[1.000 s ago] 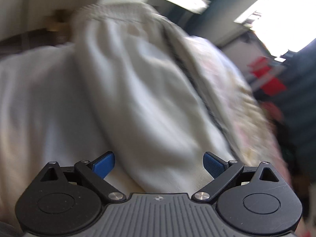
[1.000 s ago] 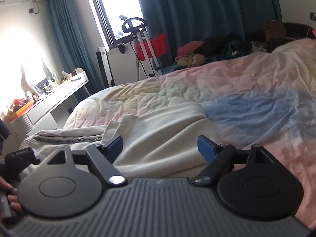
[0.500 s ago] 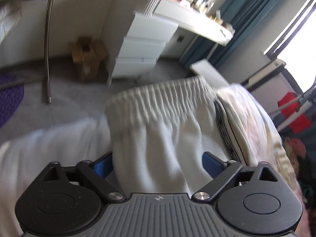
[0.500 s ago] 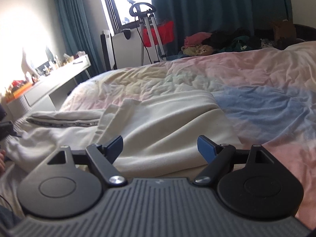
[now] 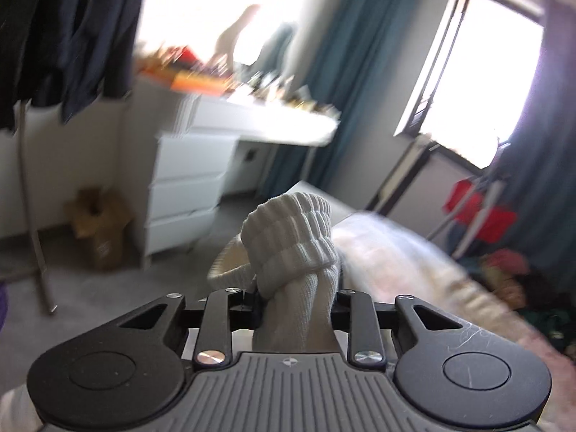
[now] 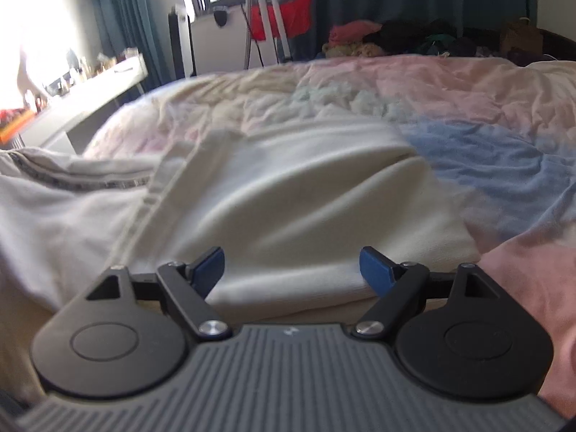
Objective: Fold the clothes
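My left gripper (image 5: 295, 309) is shut on the ribbed elastic waistband (image 5: 291, 241) of a cream-white garment, which bunches up between the jaws and sticks out above them. In the right wrist view the same cream-white garment (image 6: 273, 201) lies spread on the bed, with a dark patterned side stripe (image 6: 82, 183) at the left. My right gripper (image 6: 293, 270) is open, its blue pads (image 6: 374, 270) just above the garment's near folded edge, holding nothing.
The bed has a pastel pink, blue and yellow quilt (image 6: 486, 136). A white desk with drawers (image 5: 194, 172) stands left of the bed, with a cardboard box (image 5: 100, 226) on the floor. A pile of clothes (image 6: 414, 36) and a drying rack (image 6: 266, 18) lie beyond the bed.
My left gripper has closed on the garment's waistband and lifted it, and its view has swung up toward the room. My right gripper has moved lower and closer to the garment, still open.
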The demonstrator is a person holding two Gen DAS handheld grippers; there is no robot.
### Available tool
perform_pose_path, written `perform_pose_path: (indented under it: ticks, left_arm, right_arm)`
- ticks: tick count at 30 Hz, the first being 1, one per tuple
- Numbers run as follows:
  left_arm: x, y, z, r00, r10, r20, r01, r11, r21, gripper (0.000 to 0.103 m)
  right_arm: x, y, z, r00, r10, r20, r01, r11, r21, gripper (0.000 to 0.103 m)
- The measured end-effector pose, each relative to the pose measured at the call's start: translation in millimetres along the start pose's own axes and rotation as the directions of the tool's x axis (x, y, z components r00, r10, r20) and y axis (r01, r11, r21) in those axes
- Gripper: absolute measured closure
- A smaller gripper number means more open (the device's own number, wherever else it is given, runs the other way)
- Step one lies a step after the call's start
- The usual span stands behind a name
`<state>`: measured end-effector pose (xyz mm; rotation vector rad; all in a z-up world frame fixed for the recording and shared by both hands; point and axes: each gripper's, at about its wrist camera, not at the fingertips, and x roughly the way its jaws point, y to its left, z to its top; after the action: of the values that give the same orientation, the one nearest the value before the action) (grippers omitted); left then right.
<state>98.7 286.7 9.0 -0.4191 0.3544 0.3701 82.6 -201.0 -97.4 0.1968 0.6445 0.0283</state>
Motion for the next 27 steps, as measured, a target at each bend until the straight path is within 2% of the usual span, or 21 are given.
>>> perform_pose_path:
  ticks: [4,7,10,13,16,20,22,25,27]
  left_arm:
    - [-38.9,-69.5,12.7,0.99,-0.101,0.098,0.096,0.994,0.048,0.076]
    - [-69.4,-131.2,9.2,0.969,-0.195,0.153,0.18,0.978,0.106,0.076]
    - [-99.5,-199.8,-7.5,0.942,-0.27,0.199,0.233,0.954,0.19,0.076]
    - [-115.0,-268.3,-39.5,0.92,-0.334,0.205,0.278,0.924,0.263,0.077]
    - [-119.8,-327.9,-82.8,0.904,-0.38,0.194,0.308,0.897,0.318,0.077]
    - [-124.7,-384.2,-167.2,0.883,-0.438,0.168,0.346,0.85,0.397,0.078]
    - [-122.7,-404.1,-212.5,0.871,-0.477,0.114,0.388,0.812,0.436,0.078]
    - [-112.1,-427.5,-279.1,0.863,-0.504,0.001,0.427,0.732,0.531,0.077]
    - [-101.0,-436.9,-313.3,0.857,-0.505,-0.1,0.466,0.679,0.567,0.075]
  right_arm:
    - [-28.9,-14.5,5.2,0.996,-0.073,0.058,0.072,0.997,0.03,0.019]
    - [-50.6,-30.5,9.2,0.988,-0.116,0.099,0.109,0.991,0.074,0.019]
    - [-69.6,-51.2,14.4,0.983,-0.125,0.132,0.107,0.985,0.136,0.019]
    - [-90.0,-68.5,20.7,0.973,-0.147,0.18,0.113,0.977,0.183,0.019]
    - [-98.0,-89.6,23.8,0.961,-0.178,0.212,0.128,0.965,0.229,0.019]
    - [-107.4,-123.3,26.3,0.963,-0.155,0.221,0.073,0.938,0.338,0.019]
    - [-111.8,-139.9,28.0,0.955,-0.168,0.242,0.067,0.923,0.378,0.019]
    - [-117.9,-163.2,28.7,0.943,-0.192,0.273,0.058,0.899,0.433,0.019]
    - [-115.8,-176.3,25.2,0.948,-0.161,0.274,0.009,0.876,0.483,0.019]
